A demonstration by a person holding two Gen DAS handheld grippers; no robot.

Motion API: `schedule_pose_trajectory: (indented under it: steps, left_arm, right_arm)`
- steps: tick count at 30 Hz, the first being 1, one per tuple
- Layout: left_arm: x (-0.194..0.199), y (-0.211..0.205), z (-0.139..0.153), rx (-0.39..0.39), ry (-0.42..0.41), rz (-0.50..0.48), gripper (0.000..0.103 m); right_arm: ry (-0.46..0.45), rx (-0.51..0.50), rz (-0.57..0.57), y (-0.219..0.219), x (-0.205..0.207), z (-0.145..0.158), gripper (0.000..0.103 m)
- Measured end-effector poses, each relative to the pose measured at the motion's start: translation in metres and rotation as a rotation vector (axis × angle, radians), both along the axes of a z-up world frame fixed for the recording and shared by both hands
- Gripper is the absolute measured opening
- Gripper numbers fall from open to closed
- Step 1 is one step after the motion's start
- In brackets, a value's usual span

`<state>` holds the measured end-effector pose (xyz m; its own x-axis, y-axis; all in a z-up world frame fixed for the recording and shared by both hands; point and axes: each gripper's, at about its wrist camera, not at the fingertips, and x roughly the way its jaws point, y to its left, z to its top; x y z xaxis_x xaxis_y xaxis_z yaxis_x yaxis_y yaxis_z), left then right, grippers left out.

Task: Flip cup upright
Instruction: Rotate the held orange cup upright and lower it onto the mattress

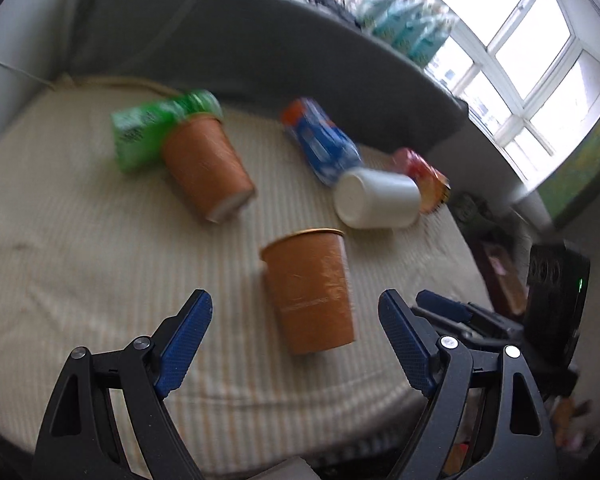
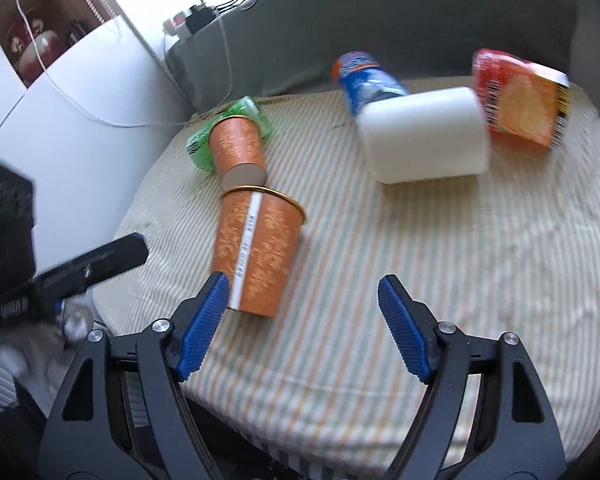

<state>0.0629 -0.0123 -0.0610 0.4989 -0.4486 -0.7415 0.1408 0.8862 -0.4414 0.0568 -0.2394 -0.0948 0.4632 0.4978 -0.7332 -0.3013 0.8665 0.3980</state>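
Note:
An orange paper cup stands upright on the striped cushion, between and just beyond my open left gripper; it also shows in the right wrist view. A second orange cup lies on its side further back, against a green packet; it also shows in the right wrist view. A white cup lies on its side to the right, seen too in the right wrist view. My right gripper is open and empty, its left finger beside the upright cup's base.
A blue bottle and a red-orange snack packet lie at the back of the cushion. A grey backrest rises behind. The right gripper's body sits at the cushion's right edge. A white wall stands left.

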Motion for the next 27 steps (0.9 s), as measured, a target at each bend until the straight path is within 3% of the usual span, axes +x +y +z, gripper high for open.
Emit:
schedule_pose_trajectory:
  steps: [10,23,27]
  left_arm:
    - [0.042,-0.008,-0.030,-0.102,0.185,-0.006,0.085]
    - [0.059,-0.013,-0.038,-0.099,0.211,-0.008,0.084]
    - [0.060,-0.015,-0.042,-0.094,0.209,-0.013,0.077]
  right_arm:
    - [0.001,0.023,-0.076,-0.042,-0.017,-0.003,0.080]
    - [0.012,0.024,-0.107,-0.055,-0.018,-0.015,0.080]
    - [0.006,0.021,-0.117,-0.058,-0.019,-0.015,0.080]
